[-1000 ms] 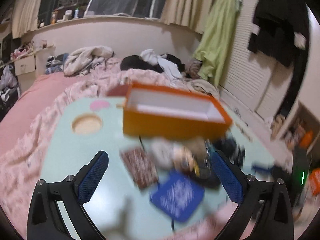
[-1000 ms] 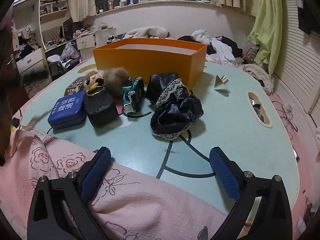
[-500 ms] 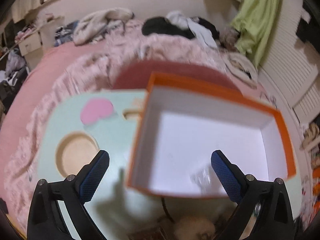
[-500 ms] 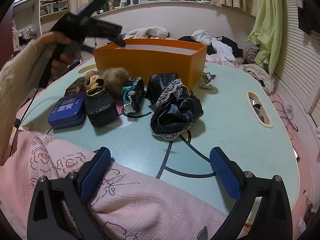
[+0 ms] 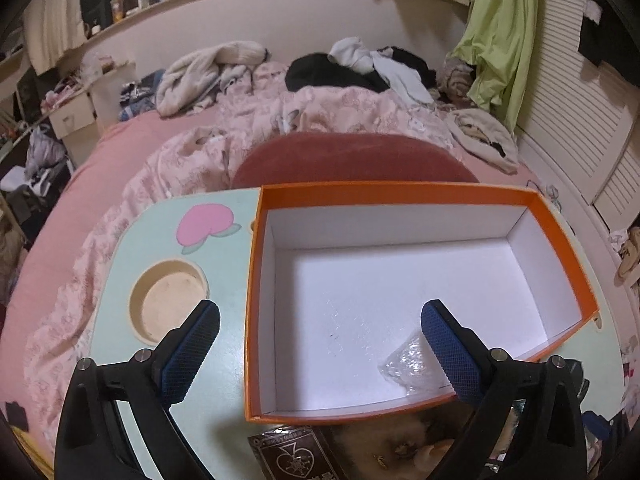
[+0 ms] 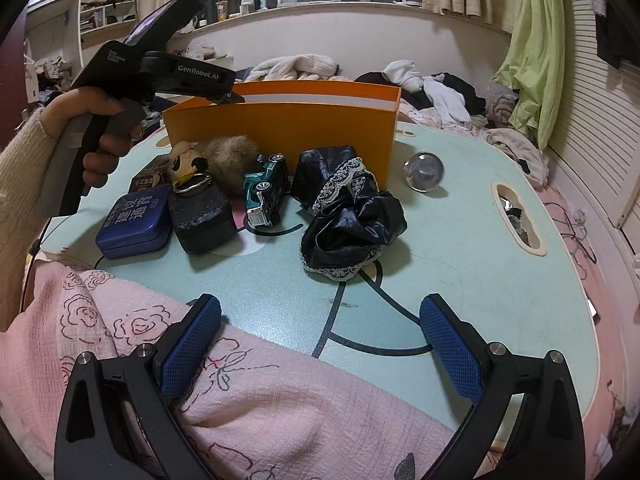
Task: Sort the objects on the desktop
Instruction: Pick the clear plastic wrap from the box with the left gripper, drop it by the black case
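Left gripper (image 5: 320,344) and right gripper (image 6: 320,336) both spread, empty, above cluttered mint table (image 6: 480,264) beside pink bed (image 5: 132,148).

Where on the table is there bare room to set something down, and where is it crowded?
Bare table runs from the black lace cloth right to the slot cutout. The orange box floor is bare except for a clear wrapper. It is crowded before the box: blue tin, black case, toy car.
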`<state>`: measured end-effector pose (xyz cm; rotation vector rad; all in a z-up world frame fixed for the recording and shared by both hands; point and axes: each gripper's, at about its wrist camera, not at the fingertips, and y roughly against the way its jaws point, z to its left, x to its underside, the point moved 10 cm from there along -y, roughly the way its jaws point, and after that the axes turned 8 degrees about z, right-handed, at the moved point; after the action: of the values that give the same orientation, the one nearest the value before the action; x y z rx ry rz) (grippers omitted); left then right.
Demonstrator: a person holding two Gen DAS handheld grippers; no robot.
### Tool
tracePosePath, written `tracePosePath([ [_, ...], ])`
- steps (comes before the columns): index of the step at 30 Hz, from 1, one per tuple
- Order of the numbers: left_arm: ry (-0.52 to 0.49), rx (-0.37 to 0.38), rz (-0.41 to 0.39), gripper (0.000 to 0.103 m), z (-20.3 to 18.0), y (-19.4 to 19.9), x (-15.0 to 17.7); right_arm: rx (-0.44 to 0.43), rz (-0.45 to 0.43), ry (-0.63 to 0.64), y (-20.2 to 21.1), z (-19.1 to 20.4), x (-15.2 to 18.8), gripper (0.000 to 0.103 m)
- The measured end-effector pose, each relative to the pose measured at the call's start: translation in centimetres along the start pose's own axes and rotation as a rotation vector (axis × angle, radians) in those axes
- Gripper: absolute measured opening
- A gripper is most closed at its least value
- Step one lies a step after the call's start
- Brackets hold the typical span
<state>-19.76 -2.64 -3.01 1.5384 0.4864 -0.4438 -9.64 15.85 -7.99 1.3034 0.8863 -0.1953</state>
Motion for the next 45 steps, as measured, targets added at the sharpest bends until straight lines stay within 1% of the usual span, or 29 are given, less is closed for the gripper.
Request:
tracePosePath([
  [3, -0.007, 0.04, -0.007, 0.101, -0.9, 1.0, -0.7, 0.0, 0.0, 0.0, 0.1, 0.0, 0.0, 0.099],
  [4, -0.005, 0.081, 0.021, 0.101, -1.5, 1.3, -0.8, 0.0, 0.0, 0.0, 0.1, -0.1, 0.0, 0.099],
  [6, 0.008, 0.112, 0.103, 0.101, -2.0, 1.1, -1.0, 0.0, 0.0, 0.0, 0.1, -0.1, 0.0, 0.099],
  [7, 0.007, 0.144, 0.173, 0.101, -2.6, 0.8, -1.1, 0.0, 0.0, 0.0, 0.2, -0.1, 0.0, 0.1],
  [9, 0.02, 0.206, 0.23, 0.099, -3.3, 0.9, -1.7, 0.0, 0.0, 0.0, -0.1, -0.1, -0.1, 0.1],
  [10, 0.032, 0.218, 0.243, 0.095, -3.5, 1.1, -2.3, 0.0, -0.001, 0.0, -0.1, -0.1, -0.1, 0.1],
  [11, 0.031, 0.206, 0.245, 0.092, -3.7, 1.4, -2.6, -0.001, -0.001, -0.001, -0.6, -0.2, -0.3, 0.1],
  [12, 0.023, 0.183, 0.236, 0.092, -3.9, 1.8, -3.0, -0.001, -0.001, -0.001, -1.3, -0.2, -0.4, 0.1],
  [14, -0.019, 0.111, 0.182, 0.092, -4.5, 3.0, -3.9, -0.001, -0.001, -0.001, -1.1, -0.3, -0.4, 0.1],
  [15, -0.037, 0.095, 0.169, 0.092, -5.0, 3.3, -4.2, -0.001, -0.001, -0.001, -1.4, -0.3, -0.5, 0.1],
  [16, -0.057, 0.109, 0.177, 0.092, -5.9, 3.3, -4.1, -0.002, -0.002, -0.001, -2.1, -0.3, -0.7, 0.1],
  [18, -0.094, 0.191, 0.256, 0.091, -8.3, 2.4, -3.3, -0.002, -0.002, -0.001, -2.6, -0.4, -0.8, 0.1],
  [19, -0.115, 0.225, 0.325, 0.083, -9.7, 1.2, -2.6, -0.002, -0.003, -0.001, -2.6, -0.1, -0.9, 0.1],
  [20, -0.122, 0.227, 0.371, 0.073, -10.3, 0.2, -2.0, -0.002, -0.003, -0.001, -2.5, -0.2, -0.9, 0.1],
  [22, -0.108, 0.193, 0.474, 0.062, -10.7, -2.3, -0.9, -0.002, -0.003, -0.001, -3.1, -0.3, -1.3, 0.1],
  [24, -0.089, 0.184, 0.547, 0.06, -10.7, -4.2, 0.2, -0.003, -0.004, -0.001, -3.4, -0.4, -1.4, 0.1],
  [25, -0.092, 0.188, 0.591, 0.058, -10.9, -5.1, 1.0, -0.003, -0.005, -0.001, -2.8, -0.3, -1.3, 0.1],
  [27, -0.123, 0.179, 0.563, 0.053, -11.0, -5.3, 1.1, -0.004, -0.006, -0.002, -2.7, 0.1, -1.2, 0.1],
  [28, -0.129, 0.193, 0.554, 0.045, -11.1, -5.1, 1.1, -0.006, -0.005, -0.003, -2.9, 0.3, -1.2, 0.1],
  [29, -0.117, 0.224, 0.558, 0.025, -11.1, -4.9, 1.2, -0.007, -0.007, -0.003, -3.2, 0.2, -1.4, 0.1],
  [30, -0.099, 0.234, 0.565, 0.025, -10.8, -5.0, 1.3, -0.008, -0.008, -0.004, -3.6, 0.2, -1.6, 0.1],
  [32, -0.074, 0.227, 0.496, 0.025, -9.6, -4.5, 0.4, -0.008, -0.008, -0.003, -3.9, 0.2, -1.9, 0.1],
  [33, -0.065, 0.247, 0.464, 0.025, -9.3, -3.9, -0.2, -0.007, -0.008, -0.004, -3.5, 0.0, -1.7, 0.1],
  [34, -0.041, 0.307, 0.427, 0.025, -9.0, -2.8, -0.8, -0.008, -0.008, -0.005, -3.5, 0.1, -1.7, 0.1],
  [36, -0.015, 0.403, 0.371, 0.025, -8.7, -0.1, -1.4, -0.008, -0.009, -0.004, -3.4, 0.1, -1.7, 0.1],
  [38, -0.026, 0.442, 0.31, 0.025, -8.4, 2.5, -1.7, -0.008, -0.008, -0.004, -3.3, 0.1, -1.7, 0.1],
  [41, -0.051, 0.495, 0.227, 0.025, -9.7, 6.4, -1.5, -0.008, -0.008, -0.005, -3.3, -0.7, -1.7, 0.1],
  [43, -0.077, 0.493, 0.188, 0.026, -10.4, 8.0, -1.3, -0.008, -0.009, -0.005, -3.0, -0.6, -1.5, 0.1],
  [45, -0.122, 0.483, 0.17, 0.026, -11.7, 8.2, -0.3, -0.009, -0.009, -0.005, -3.1, -0.8, -1.6, 0.1],
])
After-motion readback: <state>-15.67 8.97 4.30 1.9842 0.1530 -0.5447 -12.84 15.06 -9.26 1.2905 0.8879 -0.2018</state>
